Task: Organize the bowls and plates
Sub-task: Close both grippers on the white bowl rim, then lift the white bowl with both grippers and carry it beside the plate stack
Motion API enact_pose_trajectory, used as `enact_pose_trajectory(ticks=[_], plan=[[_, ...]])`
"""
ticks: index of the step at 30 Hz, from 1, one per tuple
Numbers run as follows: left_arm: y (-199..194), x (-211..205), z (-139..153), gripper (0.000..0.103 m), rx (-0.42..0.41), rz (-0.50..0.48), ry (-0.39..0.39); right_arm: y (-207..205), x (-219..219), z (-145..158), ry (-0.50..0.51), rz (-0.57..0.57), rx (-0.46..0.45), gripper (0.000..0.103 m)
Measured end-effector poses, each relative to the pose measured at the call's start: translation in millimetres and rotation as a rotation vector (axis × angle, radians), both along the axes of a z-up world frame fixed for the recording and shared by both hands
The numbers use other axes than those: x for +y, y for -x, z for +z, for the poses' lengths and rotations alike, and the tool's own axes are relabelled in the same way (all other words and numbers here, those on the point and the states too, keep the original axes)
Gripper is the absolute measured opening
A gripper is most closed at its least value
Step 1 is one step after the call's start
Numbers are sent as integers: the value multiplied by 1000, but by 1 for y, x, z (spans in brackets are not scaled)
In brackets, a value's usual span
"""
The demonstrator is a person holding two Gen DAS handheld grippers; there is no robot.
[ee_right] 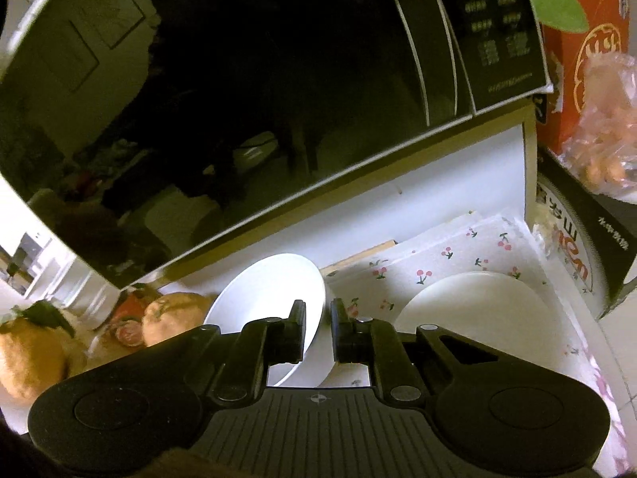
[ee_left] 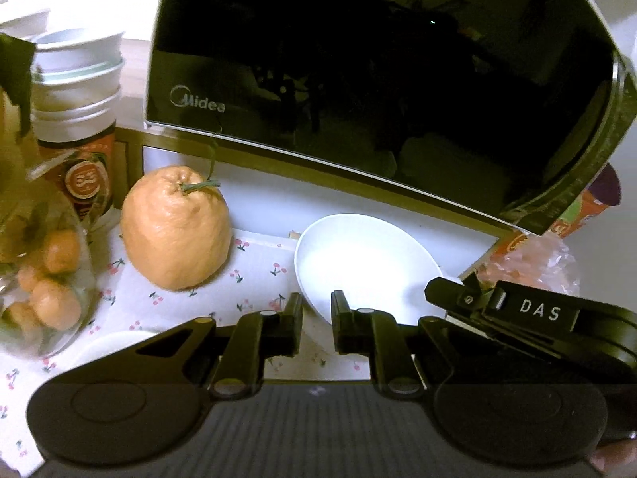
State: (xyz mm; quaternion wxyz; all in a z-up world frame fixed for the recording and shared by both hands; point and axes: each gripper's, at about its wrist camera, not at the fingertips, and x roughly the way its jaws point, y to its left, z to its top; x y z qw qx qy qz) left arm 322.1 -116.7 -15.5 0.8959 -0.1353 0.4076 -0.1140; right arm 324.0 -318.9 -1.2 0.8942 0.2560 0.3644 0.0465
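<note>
A white bowl [ee_left: 366, 263] is held tilted above the cherry-print cloth [ee_left: 254, 267], in front of the microwave. My left gripper [ee_left: 317, 314] has its fingers on either side of the bowl's near rim. My right gripper [ee_right: 318, 318] also straddles the bowl's rim [ee_right: 274, 290], one finger inside and one outside; it shows as the black "DAS" tool in the left wrist view [ee_left: 537, 310]. A white plate [ee_right: 466, 302] lies on the cloth to the right of the bowl. A stack of bowls [ee_left: 75, 63] stands at the far left.
A black Midea microwave [ee_left: 358, 79] on a white shelf looms just behind. A large orange [ee_left: 175, 235] sits left of the bowl, beside a glass bowl of small oranges [ee_left: 43, 279] and a jar [ee_left: 79, 151]. An orange box [ee_right: 585, 40] and bagged fruit [ee_right: 609, 151] stand at the right.
</note>
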Motion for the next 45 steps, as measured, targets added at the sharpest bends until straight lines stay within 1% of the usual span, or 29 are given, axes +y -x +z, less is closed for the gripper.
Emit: enact_pose_trajectory(ticks=[10,15,20,27,32,36,39,45], plan=[[43,11,27,13,4,-6,14,50,10,38,19,14,-24,12],[66,16,27,13,19,-22,23,80,14,47,27,18,-32,12],[94,16,20,13,46,-41,33,113,13,41,21,13,-20,12],[132,11,13,13,57,-82,30,159,2,29,6,-14,32,13],[157,2,11,13,57,-120,11,190,-7,24,-8,-38,58,13],[175,-7,7,13,61,-153,-14,210,-9,23,15,-57,83,14],[185,-14,2,13,73,-164,-28,223,-12,21,15,-79,105,15],[199,-23,-3,13,63,-194,-69,239,-18,16,3,-104,128,14]])
